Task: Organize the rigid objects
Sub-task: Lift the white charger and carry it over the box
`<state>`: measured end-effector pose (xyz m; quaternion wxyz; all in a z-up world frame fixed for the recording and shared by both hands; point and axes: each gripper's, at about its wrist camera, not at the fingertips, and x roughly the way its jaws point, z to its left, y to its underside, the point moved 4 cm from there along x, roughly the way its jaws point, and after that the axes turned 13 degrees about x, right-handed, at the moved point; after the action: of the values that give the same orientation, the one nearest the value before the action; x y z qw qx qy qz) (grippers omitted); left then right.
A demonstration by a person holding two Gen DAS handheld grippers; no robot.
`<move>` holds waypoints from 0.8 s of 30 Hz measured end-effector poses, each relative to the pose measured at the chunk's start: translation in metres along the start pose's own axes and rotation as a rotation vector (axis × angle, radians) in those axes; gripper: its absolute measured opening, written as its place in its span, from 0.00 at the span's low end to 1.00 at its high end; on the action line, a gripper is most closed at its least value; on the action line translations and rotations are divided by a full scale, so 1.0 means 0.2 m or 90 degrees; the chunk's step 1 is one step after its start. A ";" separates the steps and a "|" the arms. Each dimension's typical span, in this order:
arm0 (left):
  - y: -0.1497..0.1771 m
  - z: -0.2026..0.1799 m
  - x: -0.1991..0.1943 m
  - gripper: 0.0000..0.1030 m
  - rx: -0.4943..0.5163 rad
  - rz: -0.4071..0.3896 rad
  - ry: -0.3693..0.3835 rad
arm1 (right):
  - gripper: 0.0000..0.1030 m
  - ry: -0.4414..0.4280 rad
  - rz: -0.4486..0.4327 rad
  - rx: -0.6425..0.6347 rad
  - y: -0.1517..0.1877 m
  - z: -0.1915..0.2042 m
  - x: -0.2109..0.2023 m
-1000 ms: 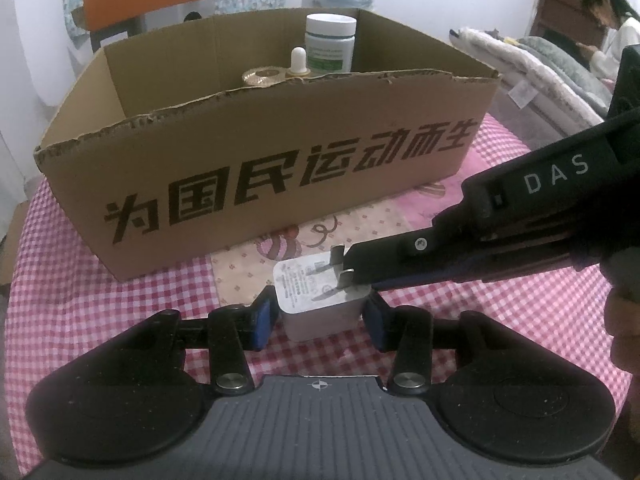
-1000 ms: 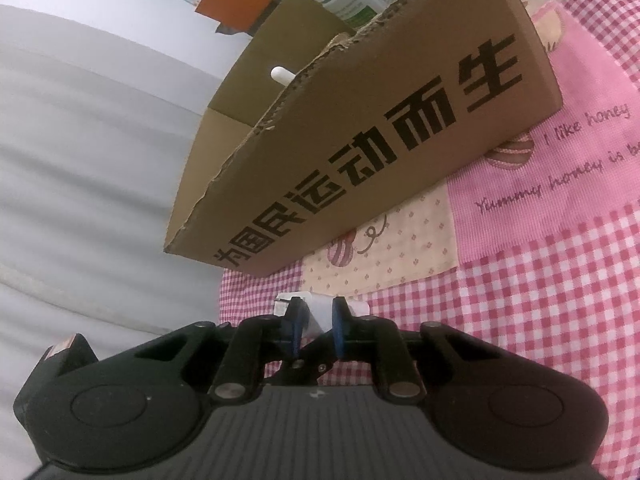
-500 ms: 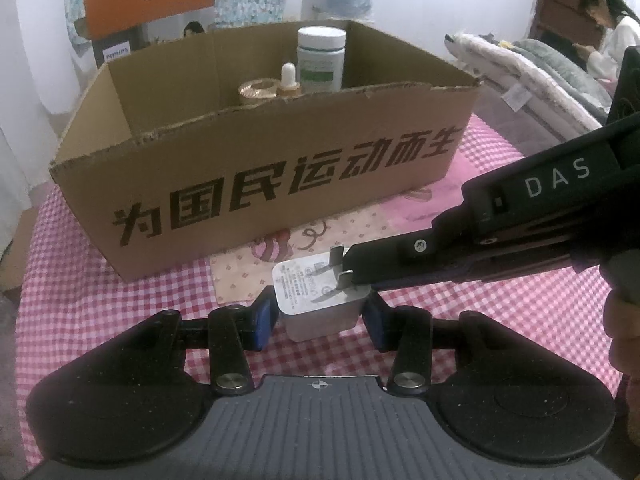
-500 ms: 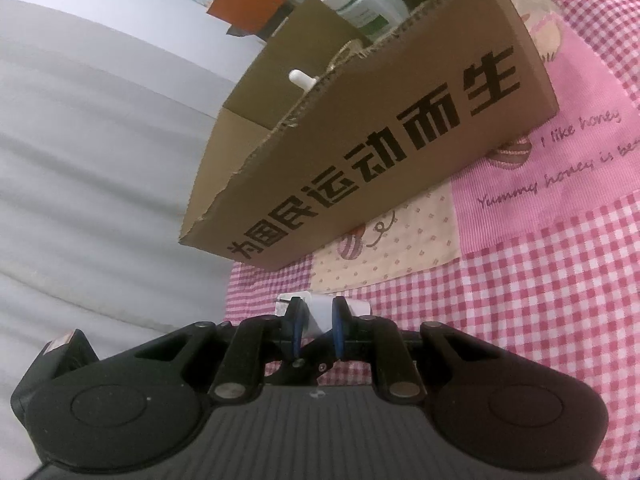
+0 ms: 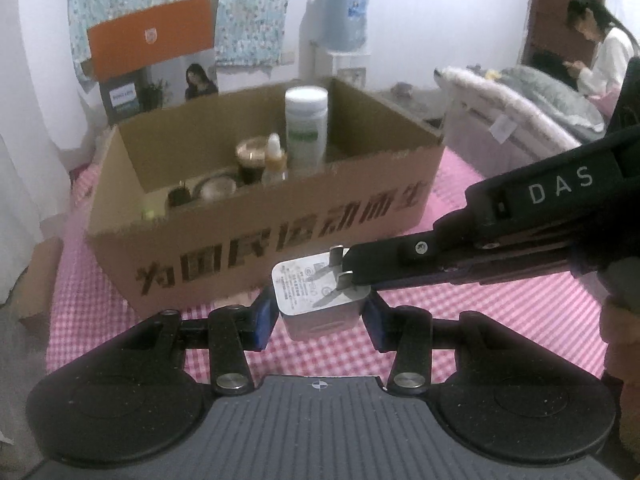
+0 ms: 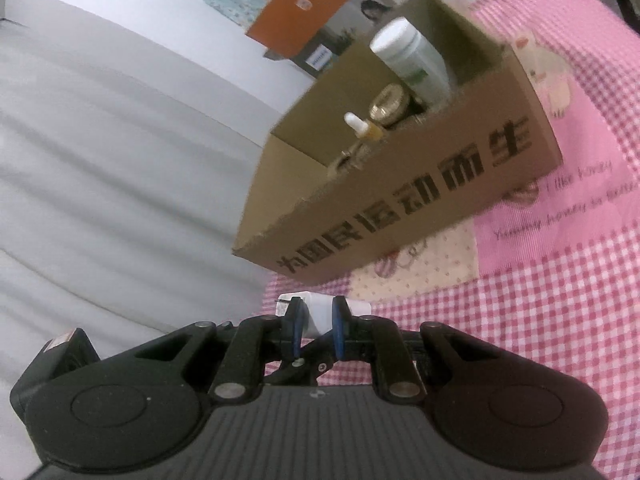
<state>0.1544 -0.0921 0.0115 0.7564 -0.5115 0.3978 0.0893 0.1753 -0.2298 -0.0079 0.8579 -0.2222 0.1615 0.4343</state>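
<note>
The cardboard box (image 5: 256, 236) stands just ahead, its near wall in the way. Inside, the white bottle (image 5: 306, 128), dropper bottle (image 5: 274, 158) and jar (image 5: 250, 160) fill the middle; the right end is free.

A pink checked tablecloth (image 5: 500, 312) carries an open cardboard box (image 5: 224, 240).

The left hand-held gripper (image 5: 322, 314) points forward and downward, its blue pads (image 5: 266, 316) part-way apart and pressed against the two sides of a white charger (image 5: 320, 300). The right hand-held gripper (image 6: 316, 328) reaches in from the right side of the left wrist view, its narrow jaws clamped on the charger's prongs. A hand (image 5: 620, 340) shows at its handle.
</note>
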 end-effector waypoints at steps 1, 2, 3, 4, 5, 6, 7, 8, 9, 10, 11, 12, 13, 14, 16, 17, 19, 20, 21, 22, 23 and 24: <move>-0.03 0.00 -0.02 0.43 0.003 -0.007 -0.001 | 0.16 -0.005 -0.006 -0.007 -0.01 0.02 -0.02; -0.06 0.01 -0.03 0.43 0.006 -0.015 -0.002 | 0.16 -0.009 -0.013 -0.015 -0.03 0.05 -0.04; -0.09 0.01 -0.04 0.43 0.008 -0.023 -0.002 | 0.16 -0.014 -0.019 -0.021 -0.05 0.08 -0.06; -0.12 0.01 -0.04 0.43 0.009 -0.028 -0.001 | 0.16 -0.018 -0.025 -0.027 -0.06 0.10 -0.07; -0.16 0.02 -0.05 0.43 0.009 -0.035 0.001 | 0.16 -0.024 -0.032 -0.035 -0.09 0.13 -0.09; -0.20 0.03 -0.05 0.43 0.008 -0.039 0.003 | 0.16 -0.028 -0.038 -0.041 -0.11 0.15 -0.10; -0.23 0.04 -0.05 0.43 0.007 -0.043 0.006 | 0.16 -0.031 -0.044 -0.046 -0.14 0.17 -0.11; -0.27 0.05 -0.05 0.43 0.007 -0.047 0.008 | 0.16 -0.035 -0.049 -0.051 -0.17 0.19 -0.13; -0.31 0.05 -0.05 0.43 0.009 -0.052 0.009 | 0.16 -0.036 -0.054 -0.057 -0.19 0.21 -0.14; -0.34 0.06 -0.04 0.43 0.009 -0.055 0.010 | 0.16 -0.035 -0.059 -0.064 -0.23 0.24 -0.14; -0.38 0.07 -0.03 0.43 0.008 -0.056 0.012 | 0.16 -0.034 -0.065 -0.071 -0.26 0.26 -0.15; -0.42 0.08 -0.01 0.43 0.007 -0.058 0.017 | 0.16 -0.032 -0.069 -0.076 -0.29 0.27 -0.15; -0.44 0.08 0.01 0.43 0.003 -0.058 0.022 | 0.16 -0.029 -0.073 -0.079 -0.33 0.28 -0.15; -0.47 0.09 0.03 0.43 -0.002 -0.056 0.029 | 0.16 -0.025 -0.075 -0.083 -0.36 0.29 -0.15; -0.51 0.10 0.08 0.43 -0.006 -0.051 0.039 | 0.16 -0.013 -0.080 -0.087 -0.43 0.29 -0.13; -0.53 0.11 0.12 0.43 -0.008 -0.045 0.043 | 0.16 -0.008 -0.080 -0.084 -0.47 0.28 -0.12; -0.56 0.12 0.20 0.43 -0.012 -0.031 0.052 | 0.16 0.004 -0.074 -0.077 -0.54 0.25 -0.09; -0.56 0.12 0.24 0.43 -0.015 -0.023 0.058 | 0.16 0.010 -0.071 -0.073 -0.57 0.23 -0.07; -0.57 0.12 0.28 0.43 -0.021 -0.014 0.065 | 0.16 0.018 -0.067 -0.067 -0.60 0.20 -0.05; -0.58 0.13 0.33 0.43 -0.027 -0.004 0.072 | 0.16 0.026 -0.064 -0.064 -0.63 0.18 -0.02; -0.58 0.13 0.36 0.43 -0.031 0.004 0.077 | 0.16 0.035 -0.063 -0.064 -0.66 0.16 0.00; -0.58 0.13 0.41 0.43 -0.033 0.013 0.081 | 0.16 0.041 -0.061 -0.062 -0.67 0.14 0.01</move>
<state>0.2844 -0.1458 0.0408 0.7154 -0.5314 0.4475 0.0743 0.2889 -0.2839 0.0475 0.8602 -0.2851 0.1571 0.3925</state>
